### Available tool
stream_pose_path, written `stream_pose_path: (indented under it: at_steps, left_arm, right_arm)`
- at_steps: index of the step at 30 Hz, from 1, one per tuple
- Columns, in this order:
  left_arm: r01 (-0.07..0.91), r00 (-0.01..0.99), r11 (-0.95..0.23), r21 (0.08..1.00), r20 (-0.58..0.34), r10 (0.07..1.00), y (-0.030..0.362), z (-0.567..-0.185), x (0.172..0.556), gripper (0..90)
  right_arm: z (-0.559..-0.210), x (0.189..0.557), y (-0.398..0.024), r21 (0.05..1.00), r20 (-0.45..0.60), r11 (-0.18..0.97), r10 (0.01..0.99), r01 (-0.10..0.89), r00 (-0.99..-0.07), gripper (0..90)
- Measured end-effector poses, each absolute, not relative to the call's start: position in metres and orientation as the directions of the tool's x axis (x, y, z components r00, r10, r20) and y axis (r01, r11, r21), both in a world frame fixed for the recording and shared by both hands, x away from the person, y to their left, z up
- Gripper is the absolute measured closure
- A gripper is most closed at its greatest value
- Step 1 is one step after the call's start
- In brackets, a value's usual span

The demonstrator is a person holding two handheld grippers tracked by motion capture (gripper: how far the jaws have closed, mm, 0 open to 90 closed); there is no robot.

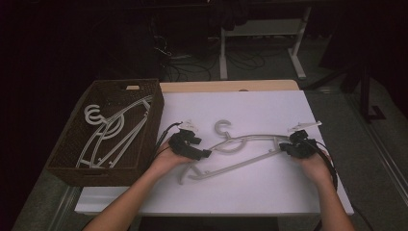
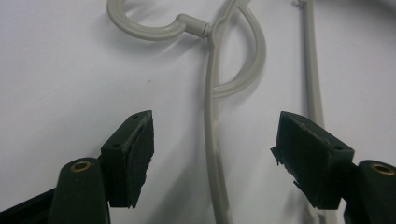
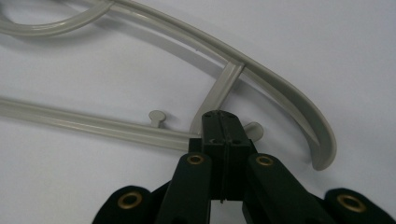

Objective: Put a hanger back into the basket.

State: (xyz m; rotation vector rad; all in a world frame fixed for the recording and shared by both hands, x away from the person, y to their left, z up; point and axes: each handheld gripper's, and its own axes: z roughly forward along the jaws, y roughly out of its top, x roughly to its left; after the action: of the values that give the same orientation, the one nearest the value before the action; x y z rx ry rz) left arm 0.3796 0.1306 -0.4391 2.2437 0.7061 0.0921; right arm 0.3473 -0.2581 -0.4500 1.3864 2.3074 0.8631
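Hanger, pale grey plastic, is lying flat on the white table right in the middle, hook pointing away from the person. Right gripper has its jaws squeezed together on the hanger's right end; in the right gripper view the black pads are closed right where the lower bar meets the short strut, so I'd call that a proper pinch on the plastic. Left gripper is a different story: in the left gripper view the jaws stand wide apart with the hanger's arm running up between them, and neither pad touches it. So it's lined up over the left arm but hasn't grabbed anything.

Further out, on the left of the table, there's a dark wicker basket with other hangers of the same kind already lying in it, at least two as far as I can make out.

My read: the job is getting hangers into that basket, and it's partly done. This one is the only hanger out on the table, one end gripped, other end not yet. What's left looks like closing the left jaws, lifting it level with both hands, and carrying it over to the basket.
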Motion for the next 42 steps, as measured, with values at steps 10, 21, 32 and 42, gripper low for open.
stream_pose_path:
  at_steps: [10,21,32,42]
  left_arm:
    - [0.406,0.876,-0.649,0.644,-0.072,0.477,0.103,-0.449,0.389,37.6]
    - [0.371,0.885,-0.701,0.609,-0.003,0.466,0.091,-0.451,0.390,55.5]
    - [0.351,0.893,-0.716,0.603,0.014,0.450,0.087,-0.450,0.386,66.7]
    - [0.362,0.881,-0.723,0.589,0.037,0.472,0.084,-0.449,0.382,80.3]
  right_arm:
    - [-0.451,0.347,-0.257,0.630,0.033,0.358,0.875,0.690,-0.484,89.3]
    - [-0.451,0.347,-0.257,0.625,0.032,0.360,0.875,0.693,-0.484,89.4]
    - [-0.452,0.347,-0.256,0.619,0.027,0.367,0.874,0.694,-0.485,89.4]
    - [-0.452,0.347,-0.257,0.622,0.028,0.364,0.875,0.693,-0.484,89.4]
